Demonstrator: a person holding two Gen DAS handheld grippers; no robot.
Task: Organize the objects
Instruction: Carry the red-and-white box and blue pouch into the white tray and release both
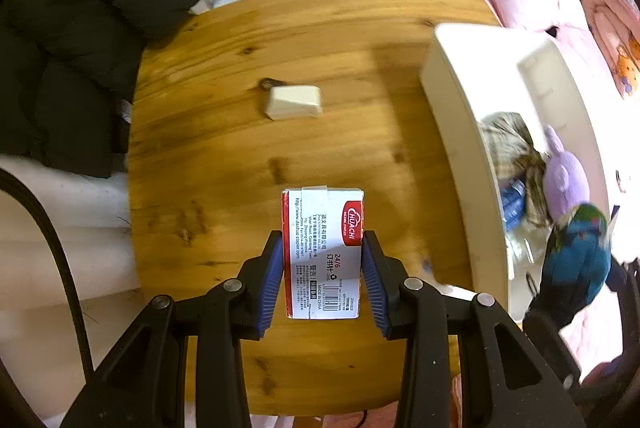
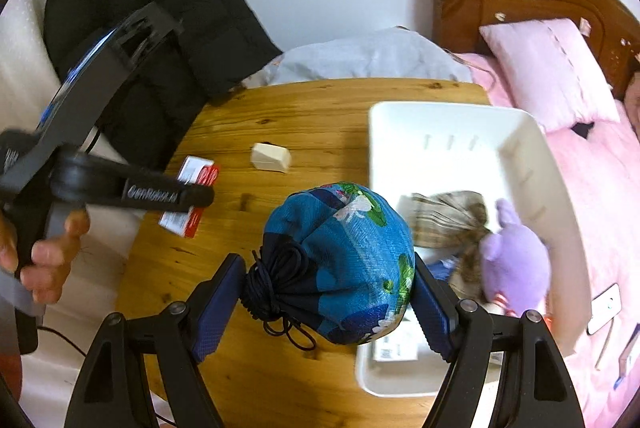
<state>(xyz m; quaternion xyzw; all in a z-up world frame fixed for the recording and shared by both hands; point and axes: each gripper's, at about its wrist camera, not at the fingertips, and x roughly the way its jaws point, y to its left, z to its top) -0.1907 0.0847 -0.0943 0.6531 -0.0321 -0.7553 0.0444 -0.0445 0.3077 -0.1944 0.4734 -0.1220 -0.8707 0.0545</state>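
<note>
My left gripper (image 1: 323, 248) is shut on a red and white staples box (image 1: 323, 252) and holds it over the round wooden table (image 1: 224, 131). The box also shows in the right wrist view (image 2: 192, 193), partly behind the left gripper's body (image 2: 160, 193). My right gripper (image 2: 328, 292) is shut on a blue floral drawstring pouch (image 2: 340, 260) and holds it above the table beside the white bin (image 2: 532, 155). The pouch also shows in the left wrist view (image 1: 576, 260). A small white block (image 1: 294, 101) lies on the table's far part; it also shows in the right wrist view (image 2: 271, 157).
The white bin (image 1: 460, 115) holds a plaid cloth bundle (image 2: 448, 218), a purple plush toy (image 2: 516, 264) and some packets. A black jacket (image 2: 160, 7) hangs left of the table. A bed with pink pillows (image 2: 548, 71) lies to the right.
</note>
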